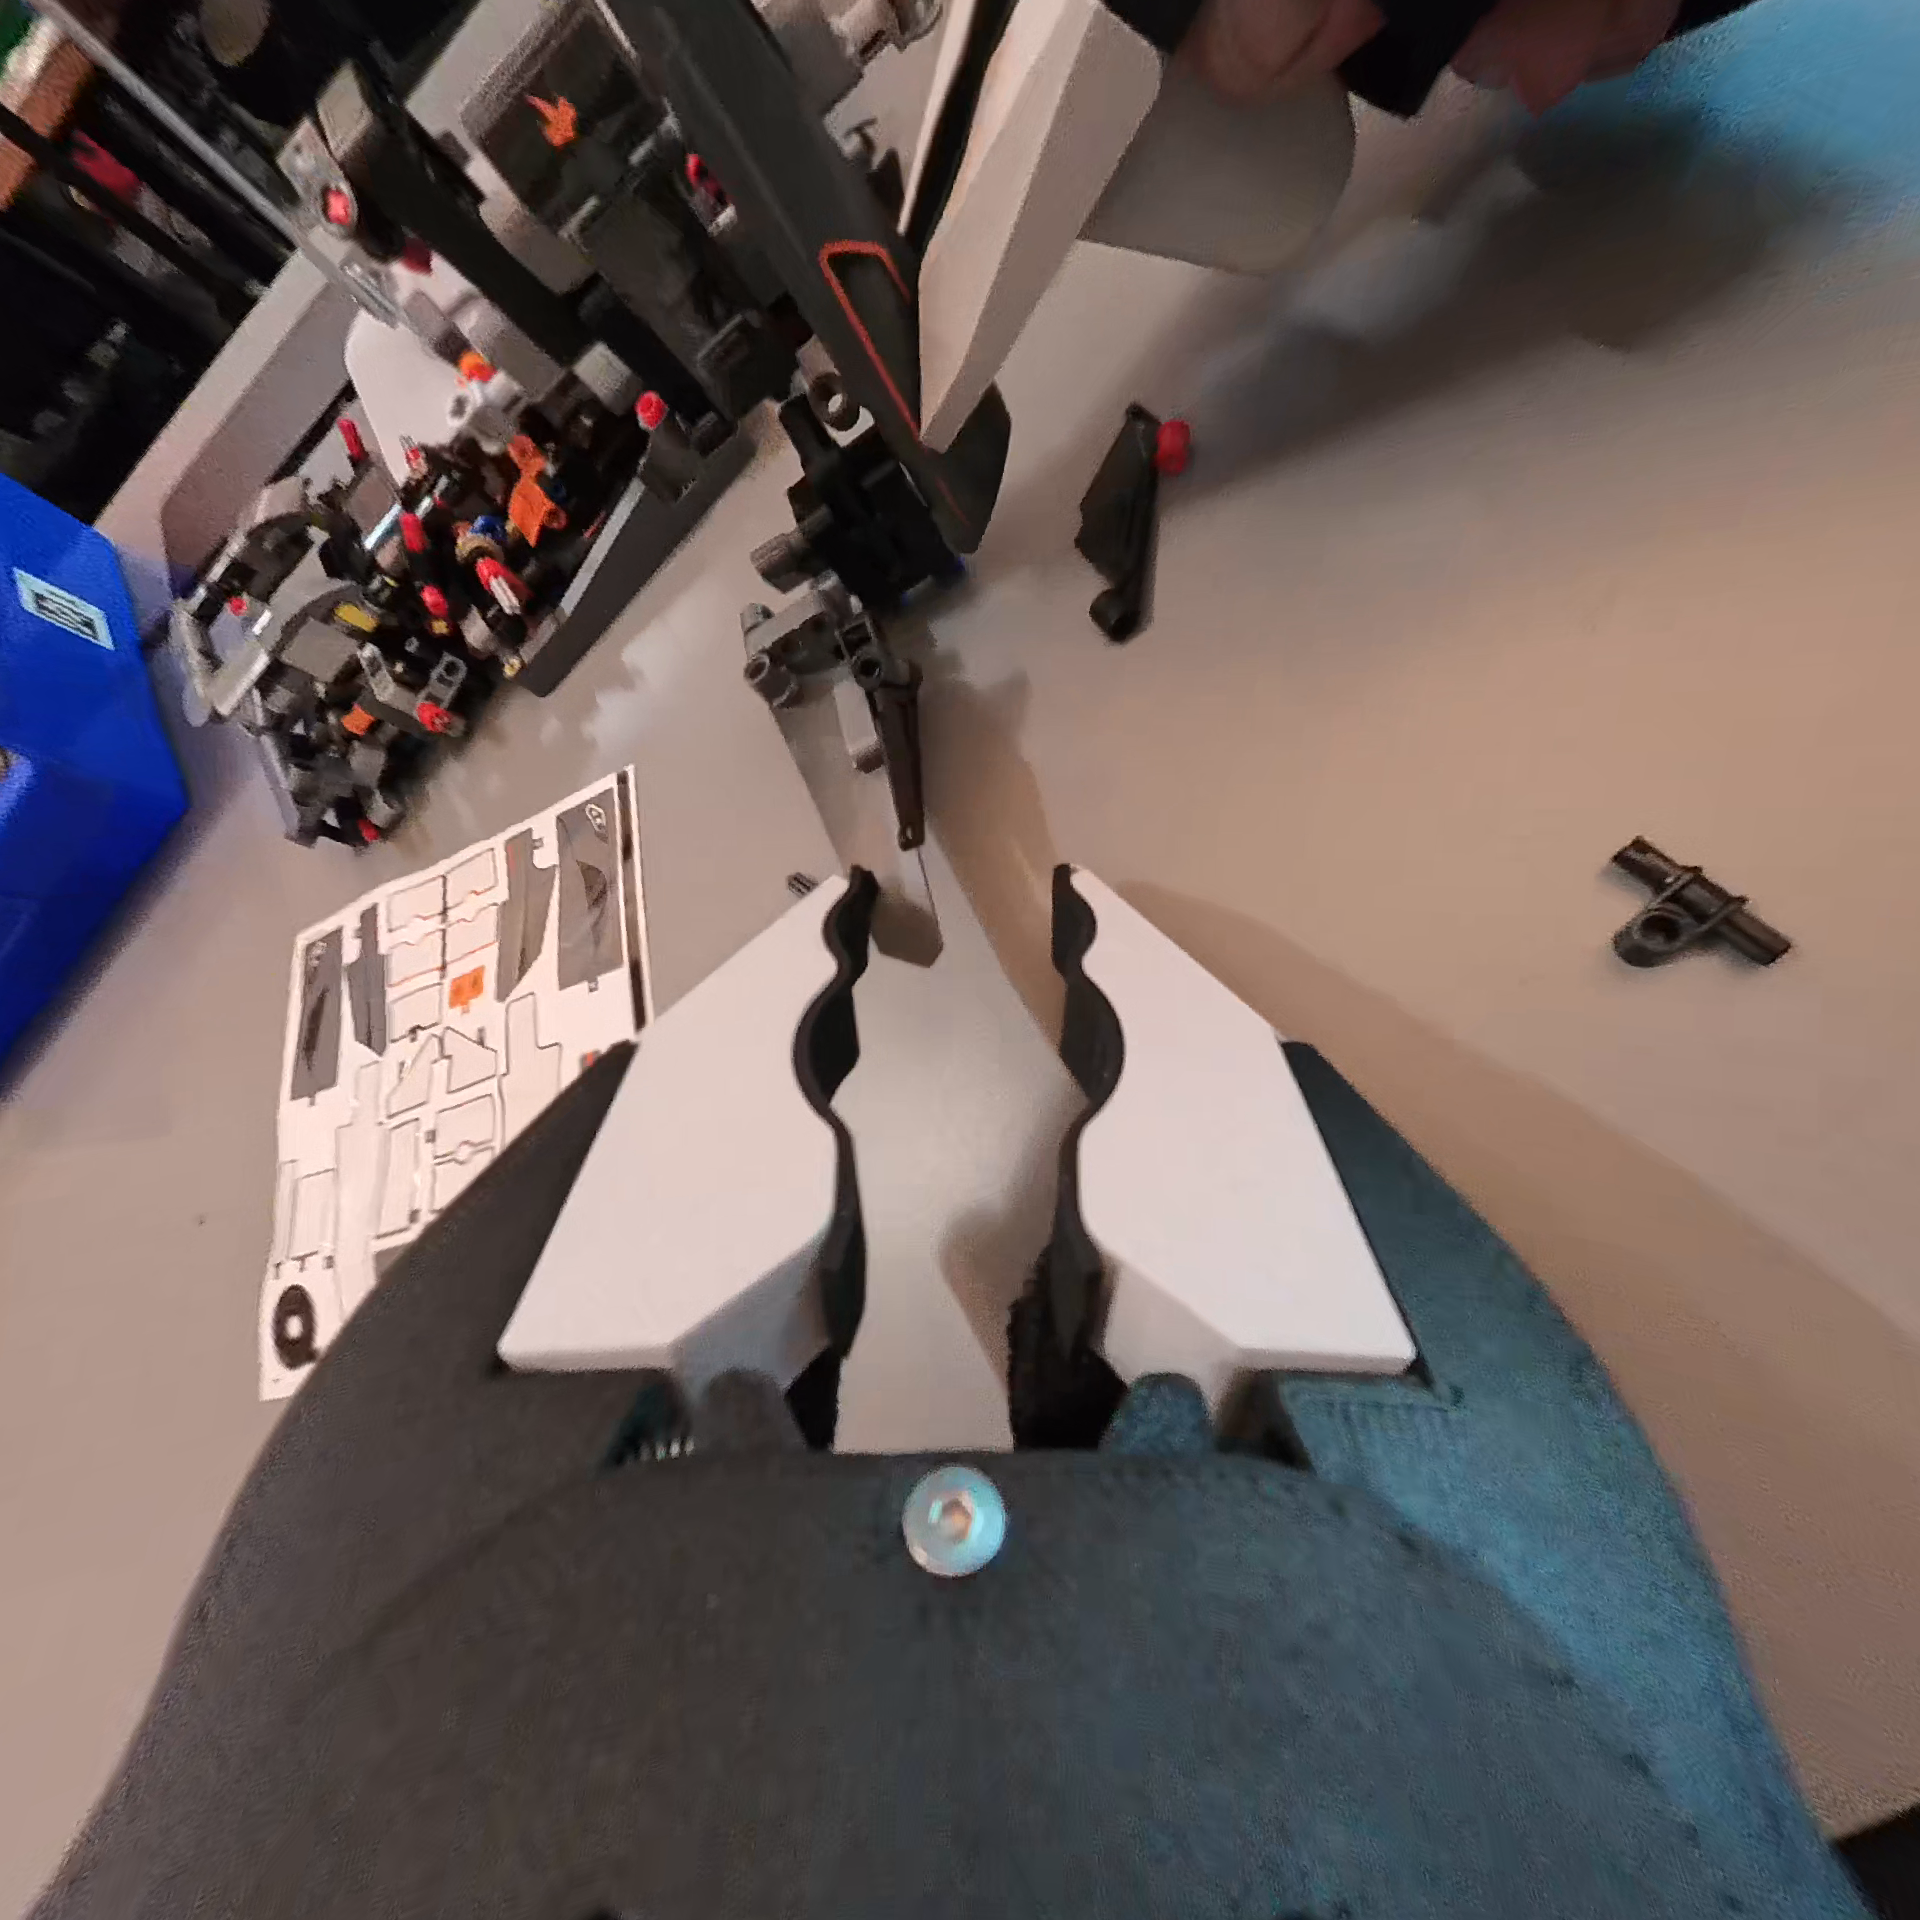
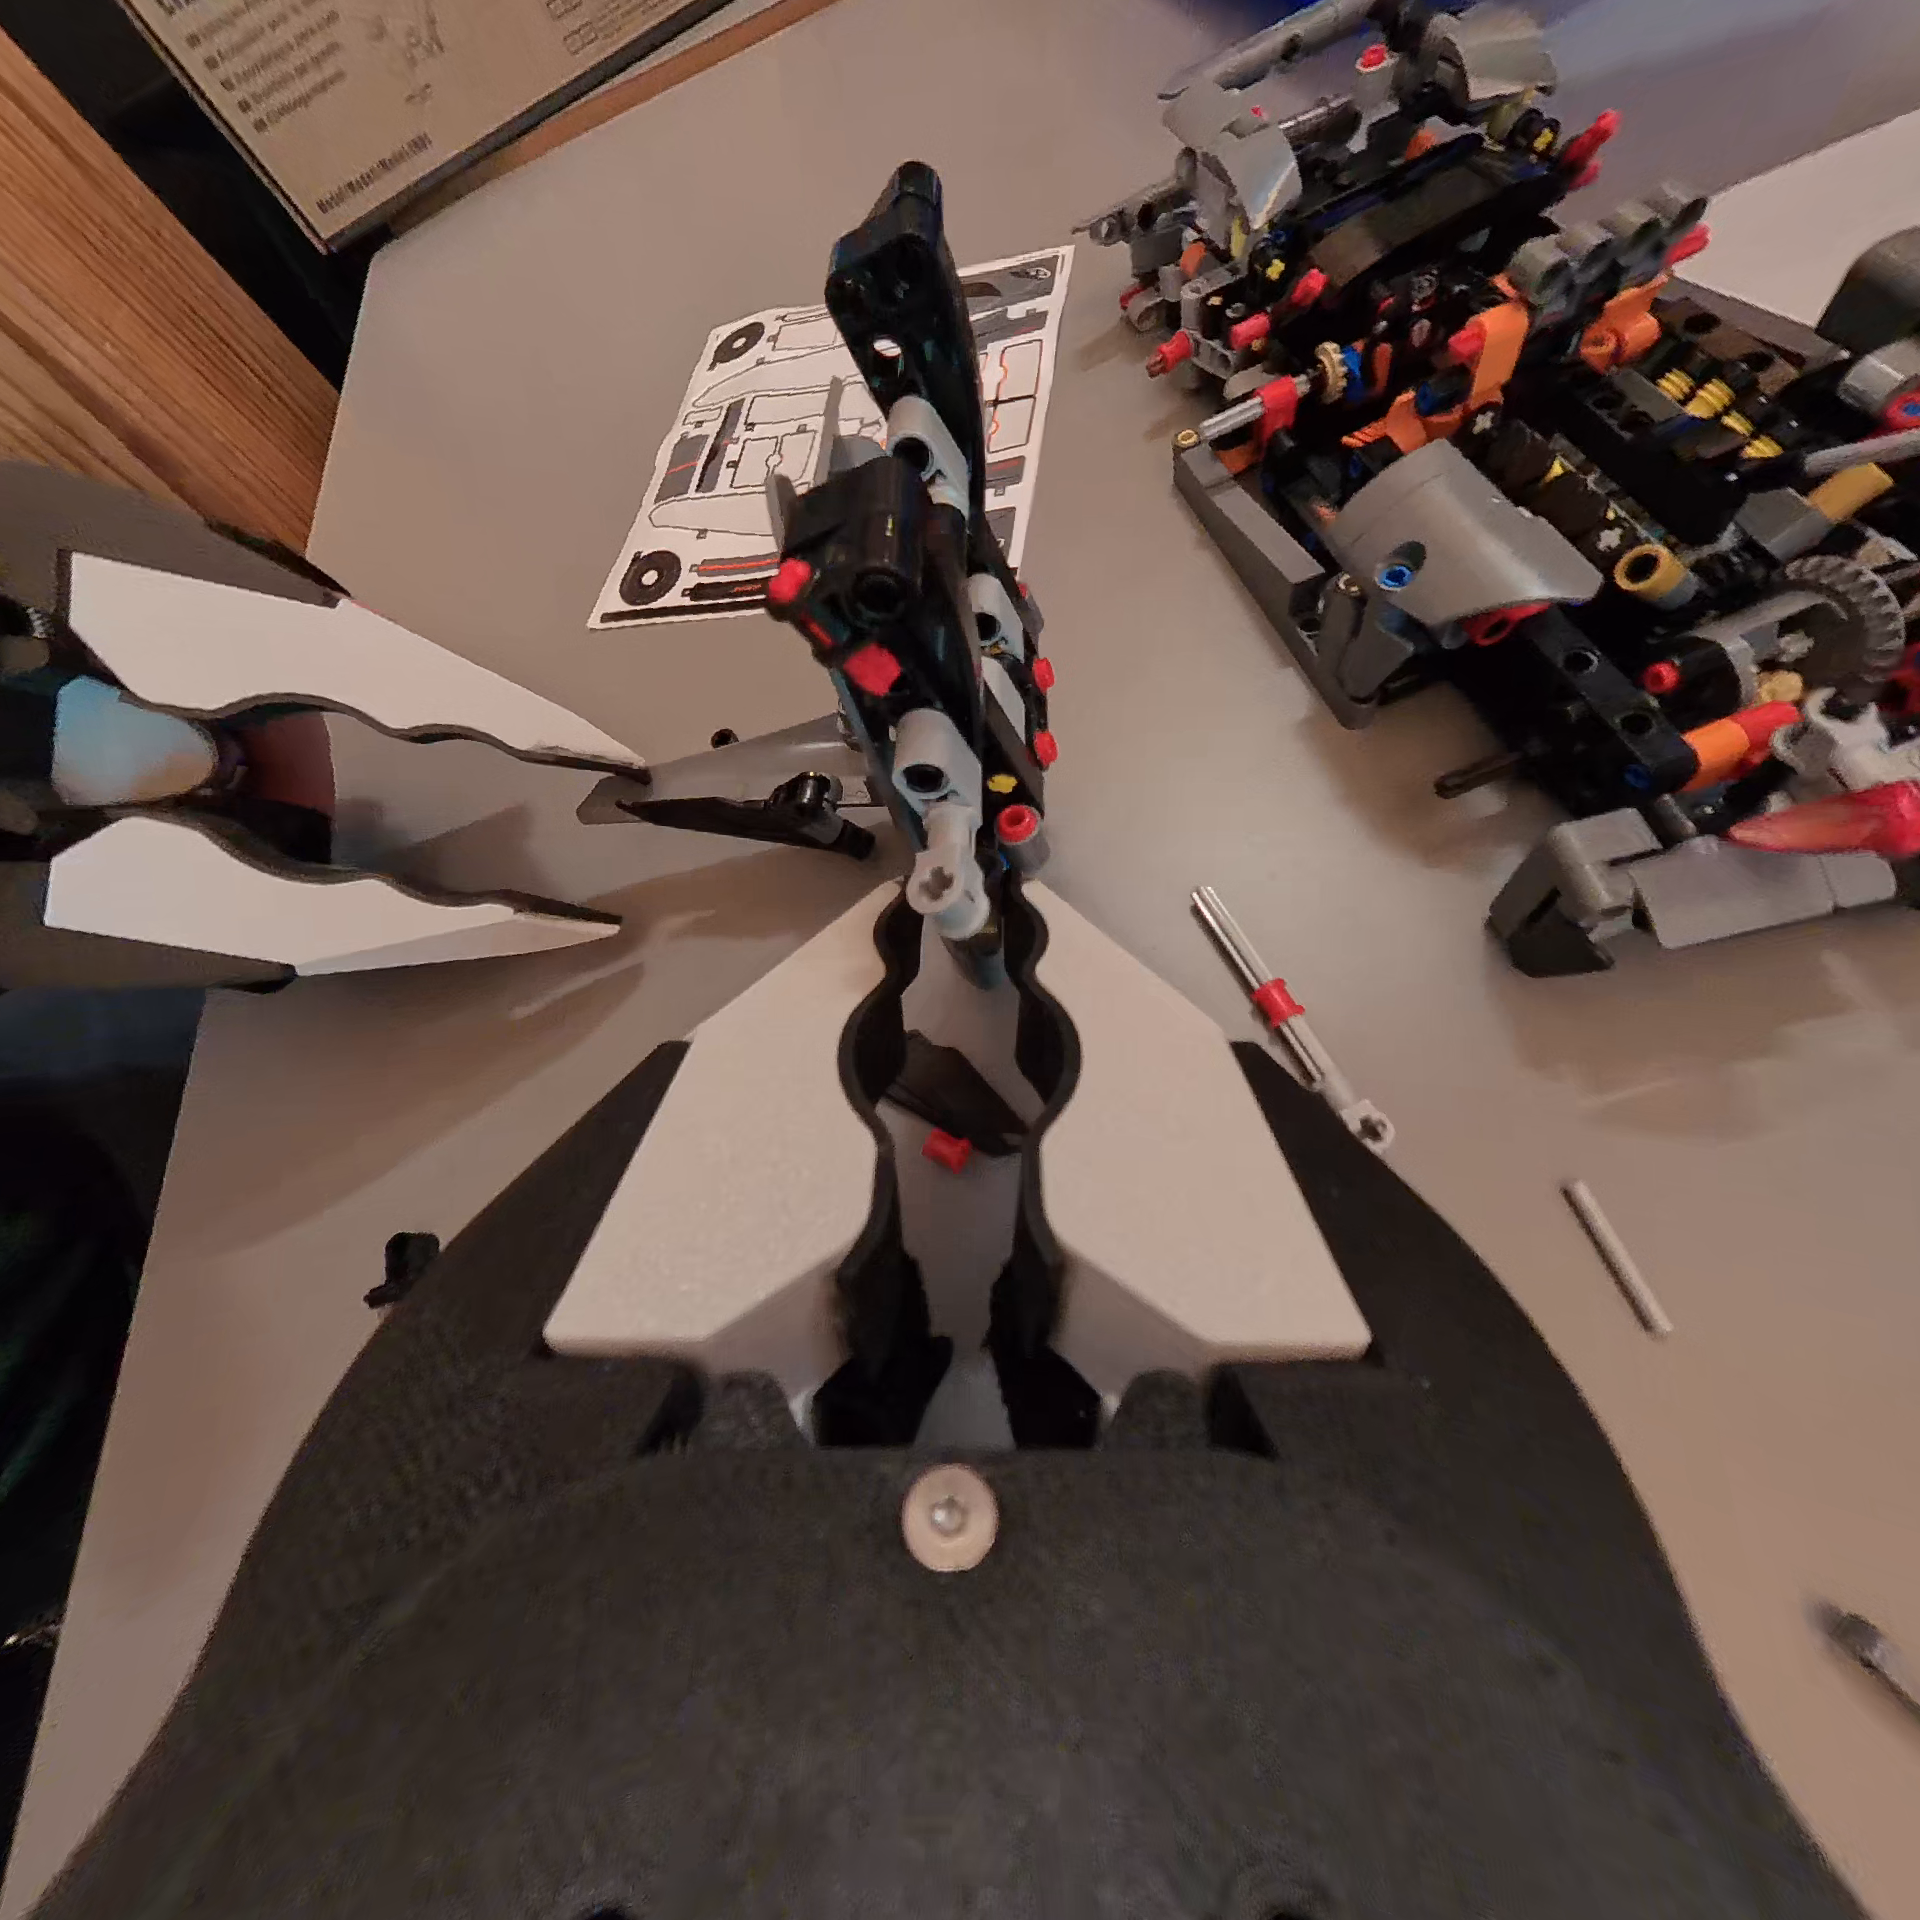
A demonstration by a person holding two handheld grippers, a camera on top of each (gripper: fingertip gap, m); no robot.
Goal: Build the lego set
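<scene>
Right tongs clamp the stiff, light brick assembly at its base; left tongs stand apart; grip beams, not pins

Looks like a hobby/work room or lab bench: plain grey surface w/ half-built model car, sticker sheet, loose pins & axles, blue storage bin, wood-panel wall behind.

A blue bin stands at the grey table's edge; wooden panelling rises beyond.
</scene>
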